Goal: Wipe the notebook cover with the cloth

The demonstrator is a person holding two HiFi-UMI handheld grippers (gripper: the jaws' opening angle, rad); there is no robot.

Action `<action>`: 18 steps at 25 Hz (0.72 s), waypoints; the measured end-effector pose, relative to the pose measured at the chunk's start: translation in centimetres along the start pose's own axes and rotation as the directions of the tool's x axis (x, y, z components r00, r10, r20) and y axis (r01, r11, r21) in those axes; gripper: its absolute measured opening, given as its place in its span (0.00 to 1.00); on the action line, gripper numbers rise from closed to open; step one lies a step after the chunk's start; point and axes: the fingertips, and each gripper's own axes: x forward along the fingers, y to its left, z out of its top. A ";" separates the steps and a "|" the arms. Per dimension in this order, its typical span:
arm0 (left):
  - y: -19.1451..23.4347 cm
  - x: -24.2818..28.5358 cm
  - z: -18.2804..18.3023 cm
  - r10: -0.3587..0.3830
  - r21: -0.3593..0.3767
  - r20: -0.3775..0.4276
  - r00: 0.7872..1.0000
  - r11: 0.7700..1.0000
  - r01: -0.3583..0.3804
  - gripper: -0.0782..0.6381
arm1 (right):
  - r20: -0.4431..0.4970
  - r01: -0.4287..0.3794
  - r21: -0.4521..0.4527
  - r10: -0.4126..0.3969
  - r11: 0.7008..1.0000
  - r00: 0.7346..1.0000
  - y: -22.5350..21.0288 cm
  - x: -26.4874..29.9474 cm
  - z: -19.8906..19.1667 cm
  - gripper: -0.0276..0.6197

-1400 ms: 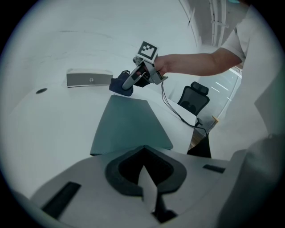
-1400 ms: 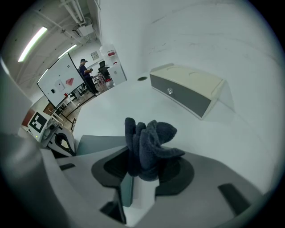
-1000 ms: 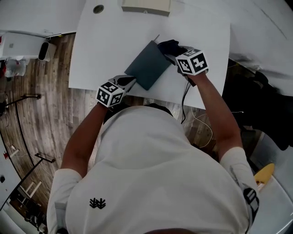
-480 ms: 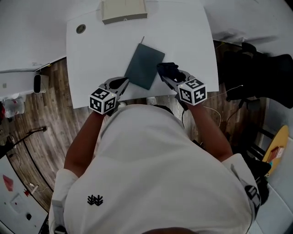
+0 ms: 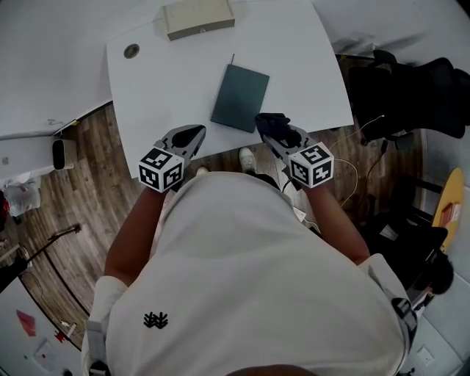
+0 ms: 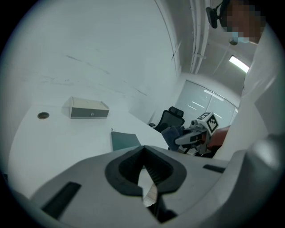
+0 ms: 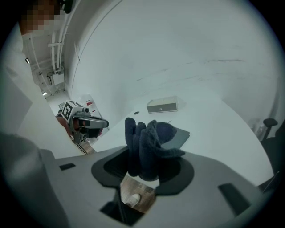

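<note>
A dark teal notebook point(image 5: 240, 98) lies flat and closed on the white table point(image 5: 161, 81), right of centre. My right gripper point(image 5: 272, 134) is shut on a bunched dark blue cloth point(image 5: 274, 123), which it holds over the table's near edge, just off the notebook's near right corner. In the right gripper view the cloth point(image 7: 149, 142) stands up between the jaws and hides part of the notebook point(image 7: 179, 135). My left gripper point(image 5: 195, 133) is shut on nothing at the near edge, left of the notebook and apart from it. The left gripper view shows the notebook point(image 6: 125, 140) ahead.
A beige box point(image 5: 198, 16) stands at the table's far edge, with a round cable hole point(image 5: 131, 51) to its left. Wooden floor point(image 5: 81, 169) lies left of the table. A black office chair point(image 5: 422, 88) is at the right.
Both grippers have drawn back from the notebook to the table's near edge. The cloth has come off the cover with the right gripper. The notebook now lies alone.
</note>
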 end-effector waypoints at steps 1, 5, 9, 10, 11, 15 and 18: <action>-0.2 -0.7 0.0 -0.009 0.005 0.006 1.000 1.000 0.009 0.12 | 0.013 0.008 -0.003 -0.008 1.000 1.000 0.8 -0.2 0.1 0.29; -0.8 -3.5 -0.4 -0.028 0.028 0.018 0.999 0.999 0.027 0.12 | 0.057 0.037 0.003 -0.037 0.999 0.998 4.1 -0.8 0.2 0.29; -1.4 -5.5 -0.7 -0.054 0.052 0.024 0.998 0.997 0.052 0.12 | 0.088 0.059 0.011 -0.059 0.998 0.994 6.8 -1.6 0.2 0.29; -1.5 -6.0 -0.8 -0.061 0.055 0.027 0.998 0.997 0.059 0.12 | 0.093 0.065 0.014 -0.066 0.998 0.993 7.4 -1.8 0.2 0.29; -1.6 -6.4 -1.0 -0.067 0.056 0.029 0.997 0.996 0.065 0.12 | 0.098 0.072 0.017 -0.073 0.997 0.992 7.9 -1.9 0.0 0.29; -1.9 -7.6 -1.6 -0.089 0.057 0.034 0.995 0.995 0.087 0.12 | 0.117 0.090 0.018 -0.091 0.996 0.989 9.8 -2.6 -0.2 0.29; -2.1 -8.5 -2.0 -0.100 0.057 0.038 0.994 0.994 0.097 0.12 | 0.124 0.096 0.013 -0.096 0.995 0.988 11.1 -2.9 -0.4 0.29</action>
